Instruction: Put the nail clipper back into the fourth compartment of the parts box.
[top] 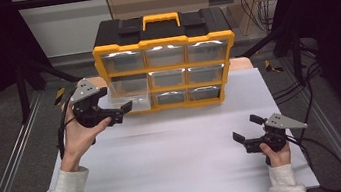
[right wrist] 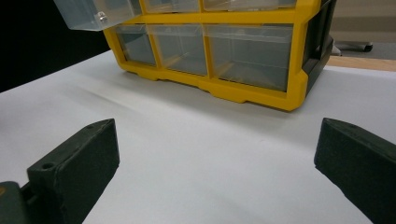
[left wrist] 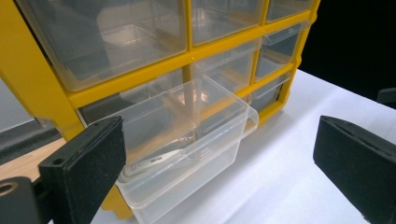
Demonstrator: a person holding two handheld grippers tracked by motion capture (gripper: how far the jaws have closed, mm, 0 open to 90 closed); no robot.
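The clear drawer (left wrist: 187, 140) is pulled partway out of the yellow organizer (top: 167, 68), from the left column, middle row as far as the high view shows. It sticks out toward you over the white surface (top: 185, 144). Inside it there's a small silvery metal thing (left wrist: 156, 161) lying on the bottom near the front wall. It looks like tweezers or a clip, but the plastic blurs it and your own jaw cuts off its left end, so I can't say for sure. In the right gripper view you only catch a corner of that drawer (right wrist: 91, 14) at the top edge, with a tiny shiny bit showing through the wall.

Your left hand-held gripper (top: 122, 110) sits just in front of the drawer with its jaws spread wide, holding nothing. In the left gripper view, the left jaw overlaps the drawer's near corner, and I can't tell whether it's touching the plastic or just in front of it. The right jaw is out over bare white surface.

Your right hand-held gripper (top: 246, 128) is well apart from all that, low at the right side of the surface, jaws also wide and empty, pointing toward the organizer's bottom row.

The other drawers look shut, but glare on their fronts in the high view hides whatever's in them. The organizer's black top with the yellow handle (top: 160, 20) is clear enough.
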